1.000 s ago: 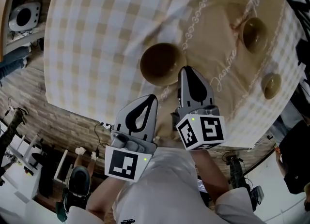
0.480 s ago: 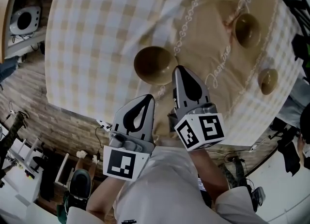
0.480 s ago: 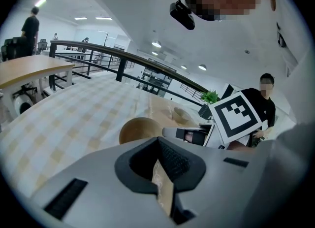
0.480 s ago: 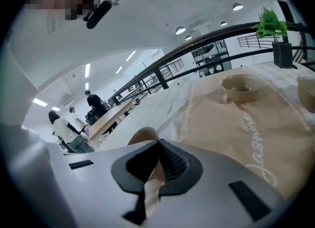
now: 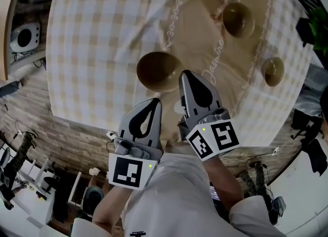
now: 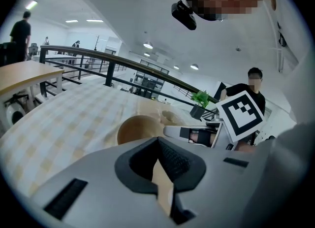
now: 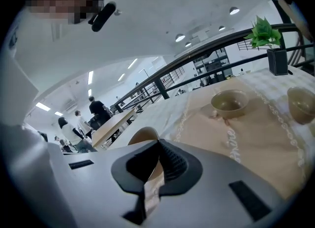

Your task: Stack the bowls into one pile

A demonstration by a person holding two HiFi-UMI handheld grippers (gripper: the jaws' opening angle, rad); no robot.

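You have the large bowl (image 5: 159, 71) on the table (image 5: 97, 31) just ahead-left of your right gripper (image 5: 188, 80), nearer than your left gripper (image 5: 152, 107); both pairs of fingers pressed together, empty.

Bench cloth (image 5: 97, 31): pale yellow-and-white check. Centre panel (image 5: 205, 46): plain tan, white stitched script, white dotted border.

Large bowl (image 5: 159, 70): dark olive-brown inside. Mid bowl (image 5: 238, 19) and small bowl (image 5: 272, 70): same olive-tan.

Your left tongs (image 5: 152, 104) and right tongs (image 5: 187, 77): grey shells, black pad lining. Your left marker cube (image 5: 128, 172) and right marker cube (image 5: 213, 140): white, black square patterns.

Floor (image 5: 31, 103): brown plank pattern.

Plant (image 7: 263, 29): green leaves, dark pot.
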